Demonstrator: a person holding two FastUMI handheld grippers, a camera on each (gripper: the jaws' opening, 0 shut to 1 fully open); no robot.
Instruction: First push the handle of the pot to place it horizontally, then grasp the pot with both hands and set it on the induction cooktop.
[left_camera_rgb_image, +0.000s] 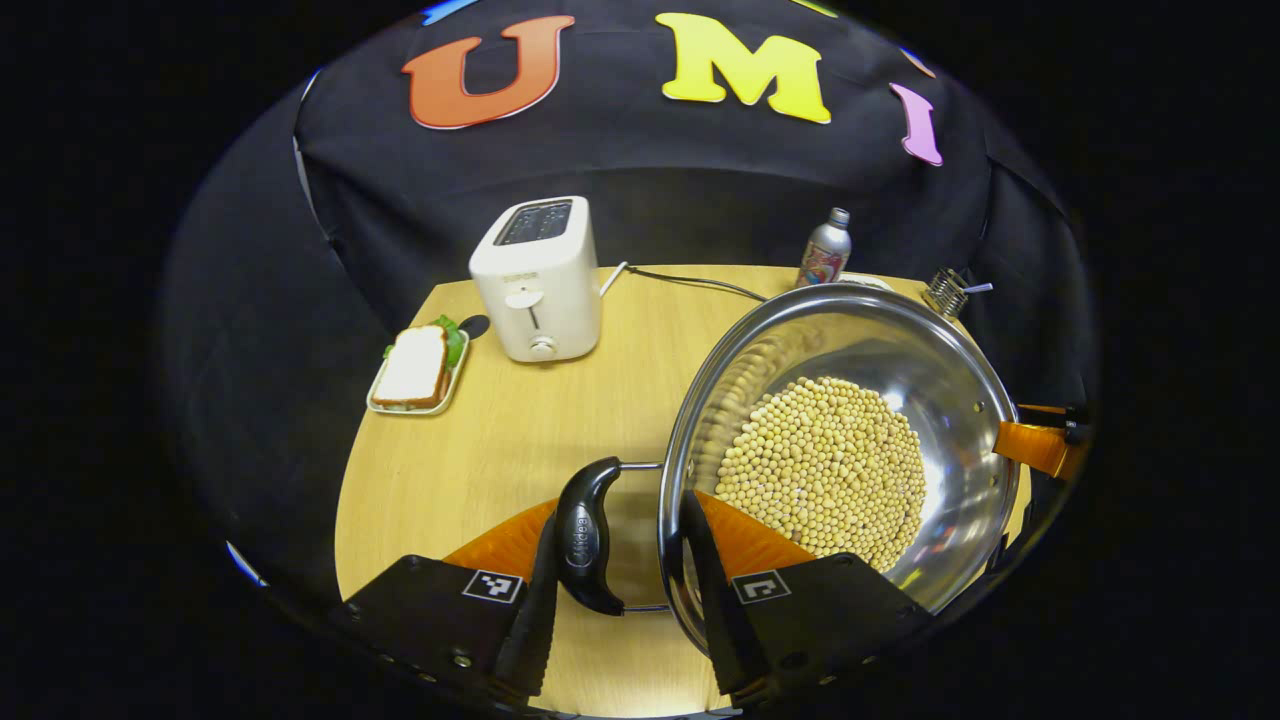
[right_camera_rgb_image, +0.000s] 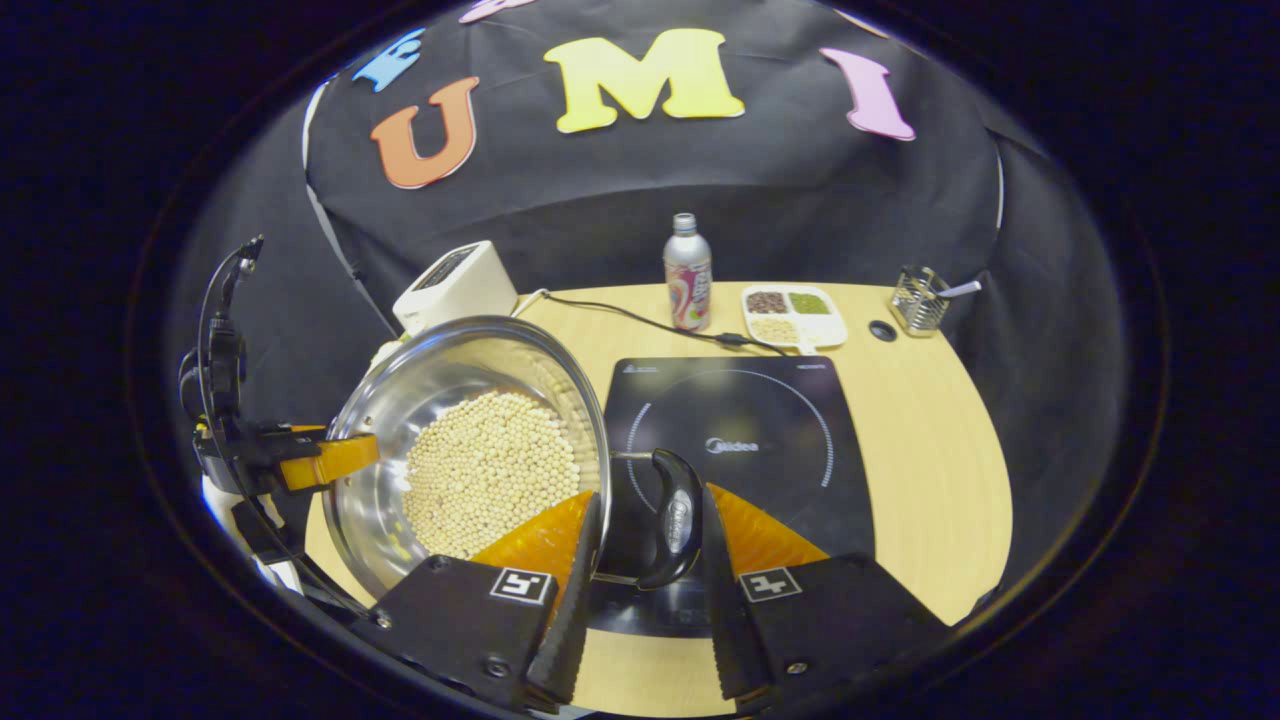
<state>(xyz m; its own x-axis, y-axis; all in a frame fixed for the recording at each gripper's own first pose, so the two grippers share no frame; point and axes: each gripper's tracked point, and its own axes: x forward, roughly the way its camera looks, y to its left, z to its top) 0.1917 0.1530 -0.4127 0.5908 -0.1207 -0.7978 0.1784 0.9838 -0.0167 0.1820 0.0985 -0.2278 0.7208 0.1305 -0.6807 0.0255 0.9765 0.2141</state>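
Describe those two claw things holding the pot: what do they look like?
Each gripper is a black block carrying two small square black-and-white markers, with orange wedge-shaped plates leading to two long narrow fingers. That shows on the left gripper and the right gripper alike. In the right gripper view, the left gripper appears farther off with thin black cables looping above its body.

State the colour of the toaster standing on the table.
White or cream toaster, with dark slots on top; it shows best in the left gripper view.

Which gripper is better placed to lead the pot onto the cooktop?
Right: the right gripper straddles the pot handle already over the induction cooktop; the left gripper sits at the far handle.
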